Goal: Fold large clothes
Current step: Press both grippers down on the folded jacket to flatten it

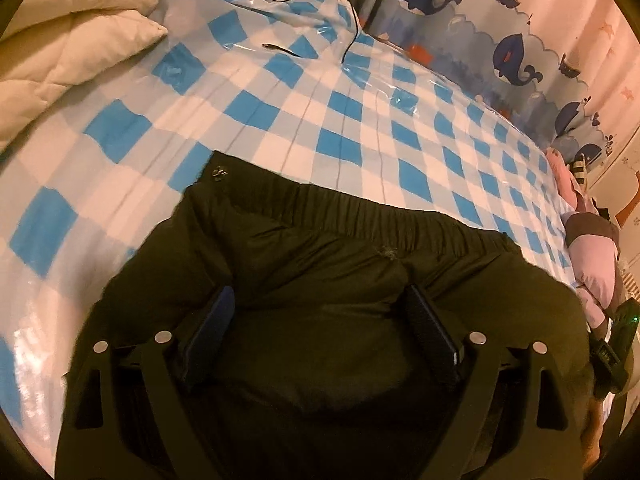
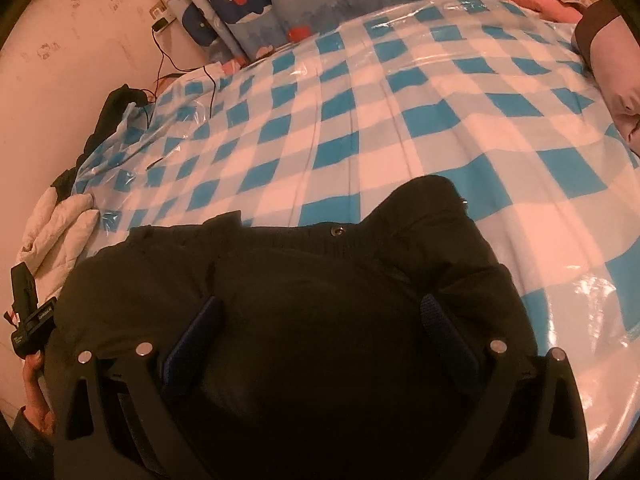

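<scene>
Dark trousers lie on a bed covered with a shiny blue-and-white checked sheet, their gathered elastic waistband facing away from the cameras and a small metal snap at one end of it.

Seen from the left wrist, a cream quilted blanket is bunched at the far left of the bed. Next comes a thin black cable trailing over the sheet, then a curtain printed with whales behind the bed, and pink clothes heaped at the right edge. The left gripper sits low over the trousers with its fingers spread wide apart, dark cloth showing between them and nothing pinched.

Seen from the right wrist, the left gripper's body shows at the far left edge beside the blanket. The trousers fill the lower middle, with the snap on the waistband. The right gripper likewise has its fingers wide apart above the fabric, clamping nothing. The checked sheet stretches beyond, and the pink clothes lie at the right.
</scene>
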A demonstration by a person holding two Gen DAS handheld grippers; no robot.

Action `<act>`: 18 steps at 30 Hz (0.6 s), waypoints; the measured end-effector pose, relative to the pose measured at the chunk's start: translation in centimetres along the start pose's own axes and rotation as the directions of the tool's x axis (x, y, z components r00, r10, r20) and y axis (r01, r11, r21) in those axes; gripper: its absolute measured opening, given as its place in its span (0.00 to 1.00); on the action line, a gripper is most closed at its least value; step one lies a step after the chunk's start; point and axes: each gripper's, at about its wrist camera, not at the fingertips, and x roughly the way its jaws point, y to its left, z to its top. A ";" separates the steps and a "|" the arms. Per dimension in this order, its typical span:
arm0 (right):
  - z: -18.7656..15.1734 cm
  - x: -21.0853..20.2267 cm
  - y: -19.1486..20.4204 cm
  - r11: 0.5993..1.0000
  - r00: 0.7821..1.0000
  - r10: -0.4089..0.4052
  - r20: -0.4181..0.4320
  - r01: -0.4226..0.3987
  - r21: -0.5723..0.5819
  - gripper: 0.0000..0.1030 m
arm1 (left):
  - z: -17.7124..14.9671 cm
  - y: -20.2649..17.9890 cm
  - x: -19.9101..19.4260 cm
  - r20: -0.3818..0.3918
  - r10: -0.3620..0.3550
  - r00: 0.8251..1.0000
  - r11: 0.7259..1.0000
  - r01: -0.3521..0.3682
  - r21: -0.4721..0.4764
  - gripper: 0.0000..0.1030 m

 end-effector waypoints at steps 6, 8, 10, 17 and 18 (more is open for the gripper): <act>-3.0 -5.8 0.9 0.995 0.997 -0.027 0.079 0.035 -0.091 0.93 | -1.9 0.6 -6.7 0.105 -0.035 0.994 0.999 0.031 0.041 0.85; -4.1 -4.6 -0.4 0.997 0.998 -0.044 0.034 0.046 -0.055 0.93 | -2.9 1.3 -6.0 0.082 0.007 0.997 0.998 -0.012 0.054 0.85; -4.7 -3.7 -1.8 1.000 1.000 -0.003 0.029 0.003 -0.002 0.93 | -3.5 2.4 -4.4 0.033 0.003 0.999 1.000 -0.004 0.017 0.86; -5.8 -8.0 -0.5 1.000 0.999 0.022 0.038 -0.022 -0.007 0.93 | -4.8 1.9 -6.4 0.044 0.045 0.998 0.998 -0.047 0.039 0.86; -6.5 -9.3 -0.5 0.999 0.998 0.042 0.054 -0.041 -0.010 0.93 | -5.3 2.1 -7.7 0.056 0.028 0.998 0.999 -0.031 0.039 0.86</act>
